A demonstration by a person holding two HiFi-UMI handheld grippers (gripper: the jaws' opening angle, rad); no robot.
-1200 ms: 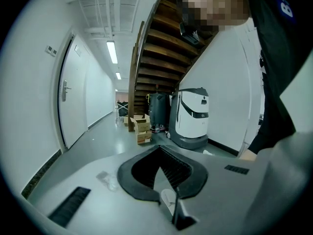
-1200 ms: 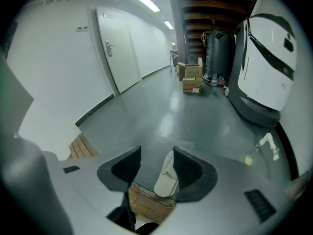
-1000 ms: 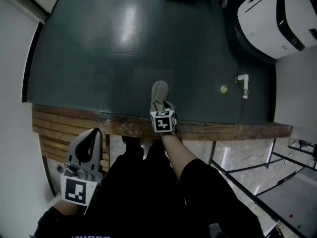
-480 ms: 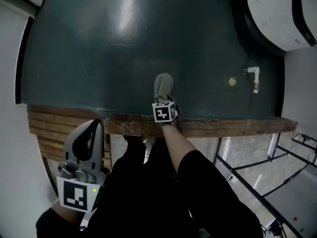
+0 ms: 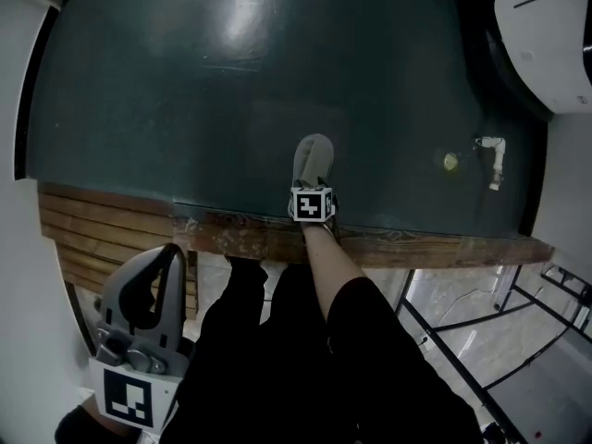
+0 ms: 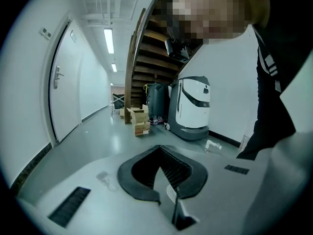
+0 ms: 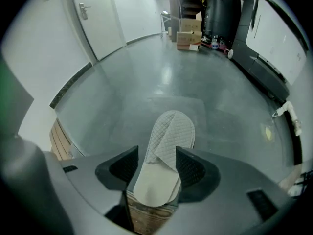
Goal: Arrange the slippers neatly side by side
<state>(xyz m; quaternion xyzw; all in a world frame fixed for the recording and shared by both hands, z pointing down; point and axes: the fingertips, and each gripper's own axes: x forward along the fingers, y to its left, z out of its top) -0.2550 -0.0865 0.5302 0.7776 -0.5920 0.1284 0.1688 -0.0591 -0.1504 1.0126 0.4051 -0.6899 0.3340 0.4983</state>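
Head view first, from the left end of the wooden ledge [image 5: 416,245]. On our side of that ledge and below its left end, we hold the left gripper [image 5: 173,250] up beside our black trouser legs [image 5: 277,340]. Its jaw tips meet at a point and nothing sits between them, which the left gripper view confirms: the ribbed pads close into a narrow wedge over bare floor.

At the middle of the ledge lies the one slipper [image 5: 313,155] that we can see, pale grey and quilted. Its toe points away from us onto the dark green floor [image 5: 231,109] beyond the ledge, and its heel rests over the ledge's worn wooden edge. In the right gripper view, the right gripper [image 7: 156,158] has its jaws spread wide, one pad close along each side of the slipper's heel half. The slipper lies flat and unsqueezed between them.

Beyond the ledge toward its right end, a small yellow thing [image 5: 450,162] sits on the floor, with a small white piece [image 5: 495,160] just beside it. Farther out past the ledge's right end stands a large white machine [image 5: 555,35].
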